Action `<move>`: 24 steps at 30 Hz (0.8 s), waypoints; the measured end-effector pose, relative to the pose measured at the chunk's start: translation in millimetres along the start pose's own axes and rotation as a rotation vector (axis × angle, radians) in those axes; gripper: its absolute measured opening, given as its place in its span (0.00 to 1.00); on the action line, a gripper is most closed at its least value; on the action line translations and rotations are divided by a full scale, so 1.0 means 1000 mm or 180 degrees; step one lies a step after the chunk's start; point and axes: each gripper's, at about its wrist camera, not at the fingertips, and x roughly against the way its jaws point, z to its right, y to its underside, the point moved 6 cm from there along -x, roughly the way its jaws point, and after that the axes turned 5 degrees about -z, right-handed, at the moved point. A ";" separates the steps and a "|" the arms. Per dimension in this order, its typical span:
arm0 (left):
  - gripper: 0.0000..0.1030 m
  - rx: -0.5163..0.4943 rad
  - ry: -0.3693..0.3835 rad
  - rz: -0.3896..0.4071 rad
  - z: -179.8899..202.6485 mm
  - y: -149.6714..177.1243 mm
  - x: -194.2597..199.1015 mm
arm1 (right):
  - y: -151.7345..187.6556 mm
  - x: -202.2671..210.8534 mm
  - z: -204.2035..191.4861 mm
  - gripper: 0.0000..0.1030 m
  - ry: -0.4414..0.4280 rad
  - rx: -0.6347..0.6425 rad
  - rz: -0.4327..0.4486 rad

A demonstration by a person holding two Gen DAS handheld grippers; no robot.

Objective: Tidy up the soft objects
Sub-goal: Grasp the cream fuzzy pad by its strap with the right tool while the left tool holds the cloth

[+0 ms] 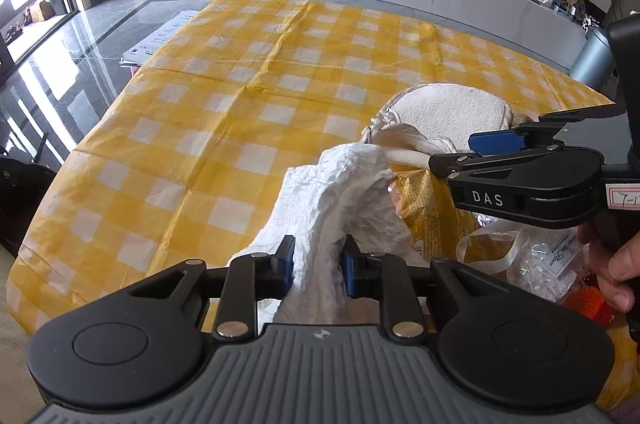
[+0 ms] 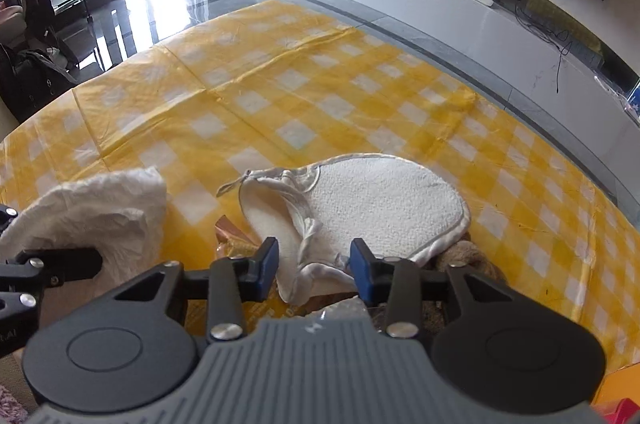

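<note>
My left claw (image 1: 318, 260) is clamped on the crumpled white tissue (image 1: 340, 184), which rises straight ahead of it. My right claw (image 2: 314, 264) stands apart, its 2 pads straddling the near trailing edge of the white terry bib (image 2: 384, 208) without pressing it. The bib's long axis runs forward and to the right from that claw across the yellow checked cloth (image 2: 280, 96) on the counter, so I judge the right claw is the nearer one to take it.

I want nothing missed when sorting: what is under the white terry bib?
Under the white terry bib, a brown fuzzy thing sticks out at its near edge, beside gold packaging. The rest is covered; I cannot identify it.
</note>
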 end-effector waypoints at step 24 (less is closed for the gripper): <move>0.11 -0.0017 0.0008 0.0549 0.013 -0.017 0.087 | -0.030 0.106 0.006 0.00 0.0160 0.0008 0.0742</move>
